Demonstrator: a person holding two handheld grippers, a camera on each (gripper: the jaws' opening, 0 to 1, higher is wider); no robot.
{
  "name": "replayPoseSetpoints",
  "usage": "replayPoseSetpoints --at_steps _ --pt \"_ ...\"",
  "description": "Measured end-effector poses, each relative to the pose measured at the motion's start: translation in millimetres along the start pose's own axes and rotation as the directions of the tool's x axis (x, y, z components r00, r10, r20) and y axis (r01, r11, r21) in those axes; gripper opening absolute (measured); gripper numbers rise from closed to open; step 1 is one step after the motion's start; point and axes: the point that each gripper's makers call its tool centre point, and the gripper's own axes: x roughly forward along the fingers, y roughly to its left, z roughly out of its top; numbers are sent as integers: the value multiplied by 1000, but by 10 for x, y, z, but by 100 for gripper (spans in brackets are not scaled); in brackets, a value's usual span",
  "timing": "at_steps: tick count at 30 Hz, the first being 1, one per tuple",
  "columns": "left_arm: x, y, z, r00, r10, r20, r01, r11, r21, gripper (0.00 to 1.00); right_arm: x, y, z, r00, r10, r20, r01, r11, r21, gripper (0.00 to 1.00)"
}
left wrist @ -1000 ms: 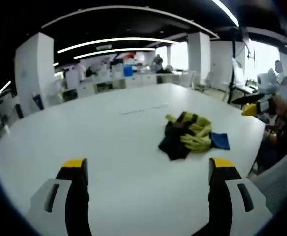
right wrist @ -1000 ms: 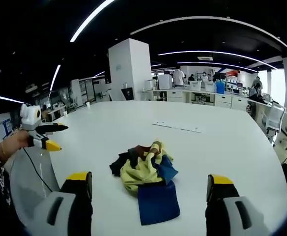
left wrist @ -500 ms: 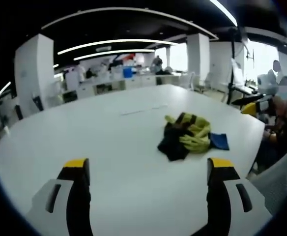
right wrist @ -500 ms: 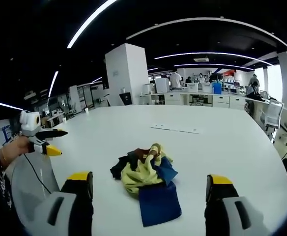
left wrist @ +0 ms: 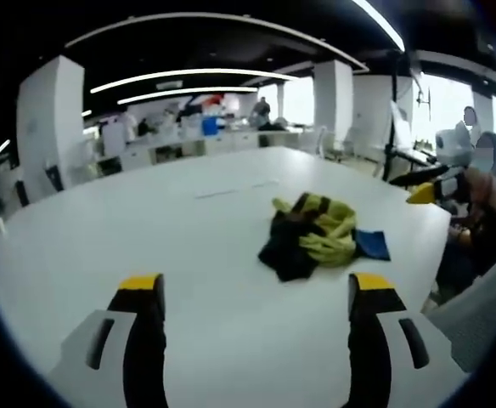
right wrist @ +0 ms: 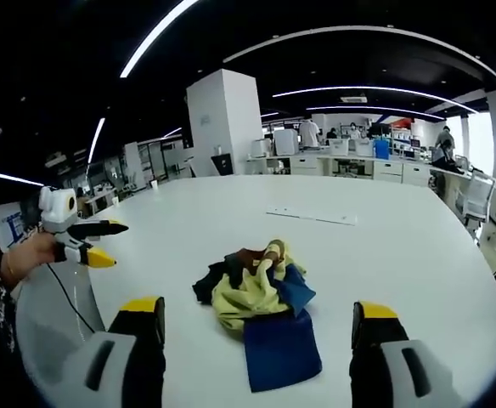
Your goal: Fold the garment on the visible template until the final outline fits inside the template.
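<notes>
Left gripper view: the garment (left wrist: 314, 235), a crumpled yellow, black and blue heap, lies on the white counter (left wrist: 146, 221), long axis across the view, blue end rightward. The left tool (left wrist: 254, 293) stands wide open, empty, near the counter edge. Open-plan office behind.

Right gripper view: the garment (right wrist: 261, 310) runs toward the camera, blue end nearest. The right tool (right wrist: 254, 314) gapes, holding nothing. The left tool (right wrist: 104, 242) hangs at the left, slightly parted.

White table (left wrist: 104, 229), pillar (right wrist: 224, 123), desks w/ people (right wrist: 350, 161) behind.
</notes>
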Motion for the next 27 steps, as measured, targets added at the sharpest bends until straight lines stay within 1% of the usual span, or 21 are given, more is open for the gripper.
replayPoseSetpoints --at_steps 4,5,7,9,11,14,18,21,23,25,27 --pt "45 -47 -18 1000 -6 5 6 1000 6 82 34 12 -2 1000 4 9 -4 1000 11 87" --pt "49 -52 -5 1000 -7 9 6 1000 14 80 41 15 -7 1000 1 9 -1 1000 11 87" --pt "57 -61 38 1000 -7 19 7 999 38 79 58 -1 -20 1000 -12 9 12 1000 3 87" --pt "66 -47 66 1000 -3 27 2 999 33 79 71 3 -30 1000 -13 8 13 1000 5 85" --pt "73 -55 77 999 -11 32 10 1000 20 78 83 17 -40 1000 -4 7 3 1000 9 83" --pt "84 -110 33 999 -40 20 40 999 0 78 99 15 -57 1000 1 5 -1 1000 4 81" --pt "94 -160 -19 999 -51 -1 51 999 8 75 112 31 -64 1000 11 5 -11 1000 4 78" --pt "103 -181 19 998 -60 10 59 998 16 72 128 53 -58 1000 26 12 -26 1000 2 75" --pt "113 -196 51 997 -70 21 70 997 20 68 145 89 -60 999 55 5 -55 999 1 73" --pt "135 -209 56 996 -83 9 83 996 19 66 158 97 -49 998 60 7 -60 998 -11 72" --pt "150 -226 90 996 -89 4 89 995 42 65 178 104 -40 997 71 2 -71 997 -24 70"
